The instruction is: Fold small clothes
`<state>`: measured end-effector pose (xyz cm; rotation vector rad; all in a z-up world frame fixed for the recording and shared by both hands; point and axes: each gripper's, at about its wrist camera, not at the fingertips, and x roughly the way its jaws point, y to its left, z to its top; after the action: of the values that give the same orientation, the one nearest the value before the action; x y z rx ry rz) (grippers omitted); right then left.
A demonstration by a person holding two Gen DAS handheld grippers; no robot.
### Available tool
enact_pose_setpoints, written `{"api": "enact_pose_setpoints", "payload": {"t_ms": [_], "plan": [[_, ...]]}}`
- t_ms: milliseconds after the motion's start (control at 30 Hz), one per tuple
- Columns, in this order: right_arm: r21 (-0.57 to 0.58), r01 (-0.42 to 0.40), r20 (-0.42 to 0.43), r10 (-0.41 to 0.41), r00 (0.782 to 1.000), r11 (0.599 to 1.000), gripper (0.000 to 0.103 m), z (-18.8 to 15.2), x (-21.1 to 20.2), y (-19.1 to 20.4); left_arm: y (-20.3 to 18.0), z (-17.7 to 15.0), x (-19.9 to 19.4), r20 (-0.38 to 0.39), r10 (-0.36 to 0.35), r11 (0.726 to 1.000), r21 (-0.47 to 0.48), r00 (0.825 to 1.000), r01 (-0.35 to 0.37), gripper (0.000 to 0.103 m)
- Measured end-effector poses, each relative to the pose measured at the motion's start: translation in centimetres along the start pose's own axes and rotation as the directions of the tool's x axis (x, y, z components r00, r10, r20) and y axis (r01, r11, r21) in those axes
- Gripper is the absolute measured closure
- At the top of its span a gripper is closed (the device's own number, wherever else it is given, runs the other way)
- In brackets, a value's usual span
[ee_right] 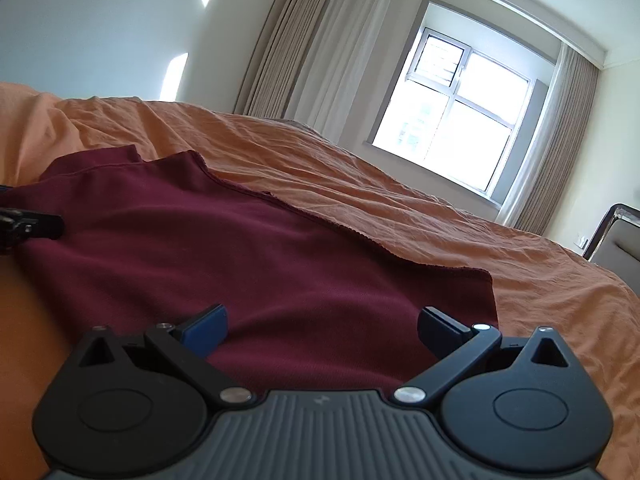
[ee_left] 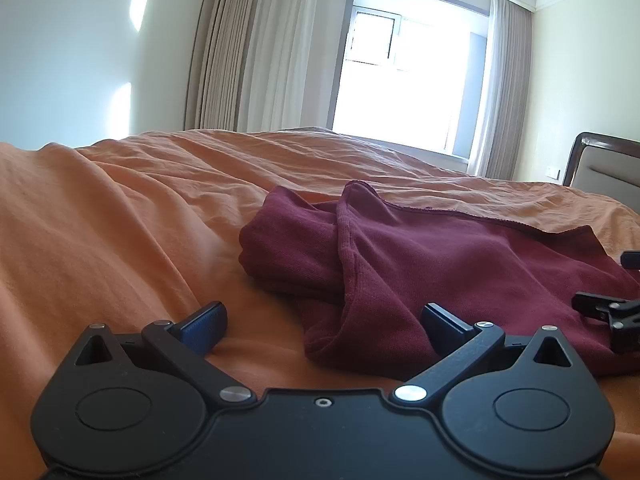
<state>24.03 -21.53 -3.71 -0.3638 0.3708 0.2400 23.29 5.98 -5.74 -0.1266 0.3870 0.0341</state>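
Note:
A dark red garment (ee_left: pixel 440 264) lies on the orange bed sheet (ee_left: pixel 120 220), partly folded, with a rolled fold at its left side. My left gripper (ee_left: pixel 324 326) is open and empty, low over the sheet at the garment's near left edge. My right gripper (ee_right: pixel 322 328) is open and empty, resting over the garment (ee_right: pixel 240 248) near its right end. The right gripper's fingertips (ee_left: pixel 600 312) show at the right edge of the left wrist view. The left gripper's fingers (ee_right: pixel 32 224) show at the left edge of the right wrist view.
The wrinkled orange sheet (ee_right: pixel 440 216) covers the whole bed. A window (ee_left: pixel 404 76) with beige curtains (ee_left: pixel 248 48) stands beyond the bed. A padded headboard (ee_left: pixel 608 164) is at the far right.

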Motion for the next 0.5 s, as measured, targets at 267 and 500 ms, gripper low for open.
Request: {"api": "enact_pose_setpoints", "payload": {"t_ms": [267,500], "plan": [[-0.029,0.1,0.07,-0.098,0.993,0.995,0.0,-2.7,-0.9,2.6,0.3,0.6,-0.1,-0.024,-0.029,1.0,-0.006,0.999,0.029,0.0],[0.18,-0.047,0.031,0.042,0.999,0.983,0.0,-3.9,-0.3,-0.8,-0.1,2.5,-1.8,-0.107,-0.098,0.991,-0.098,0.989,0.088,0.001]]}}
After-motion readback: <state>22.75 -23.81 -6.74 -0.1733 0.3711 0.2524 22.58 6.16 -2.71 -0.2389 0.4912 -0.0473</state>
